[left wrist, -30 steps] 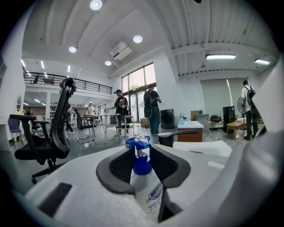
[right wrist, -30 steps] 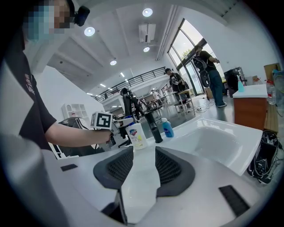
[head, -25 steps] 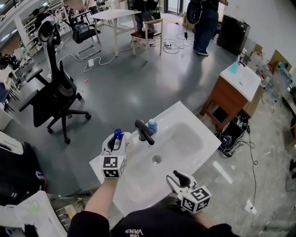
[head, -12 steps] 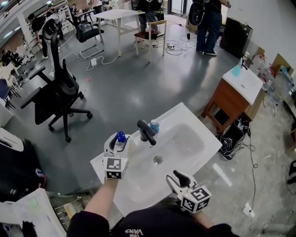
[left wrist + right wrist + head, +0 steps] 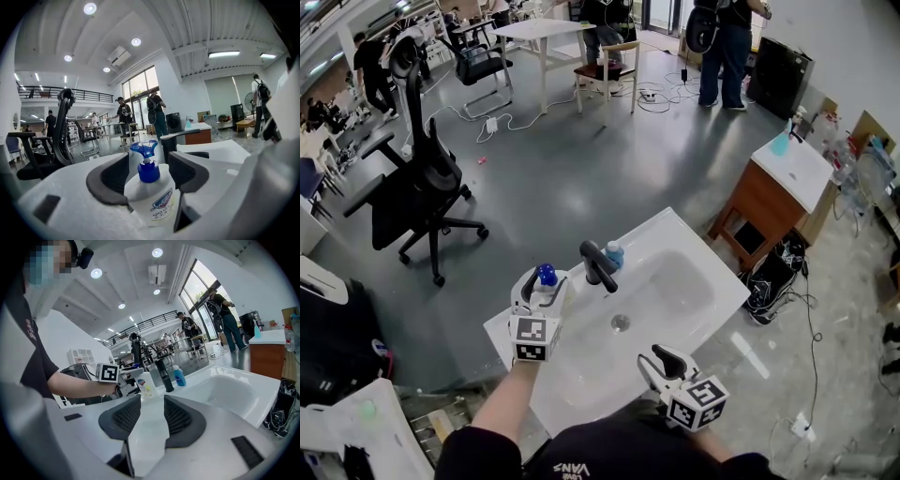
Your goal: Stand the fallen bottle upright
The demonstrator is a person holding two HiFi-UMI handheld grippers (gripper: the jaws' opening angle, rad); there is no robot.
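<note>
Your left gripper (image 5: 541,287), jaws just then opening wide, had the bottle (image 5: 151,197) dead ahead at 12 o'clock, standing upright and free between its pads on the sink (image 5: 694,251) rim, while your empty, open right gripper (image 5: 662,367) sat farther off at 4 o'clock.

Glossy white sink (image 5: 713,274), smooth plastic bottle (image 5: 149,198), matt black faucet (image 5: 596,266)

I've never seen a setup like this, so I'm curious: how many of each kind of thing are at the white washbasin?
Bottles: 2 (white pump bottle, small blue bottle)
Taps: 1 (black tap)
Hand-held tools: 2 (left tool, jaws just opening, pump bottle between them; right tool, open, empty)
Total: 5
</note>
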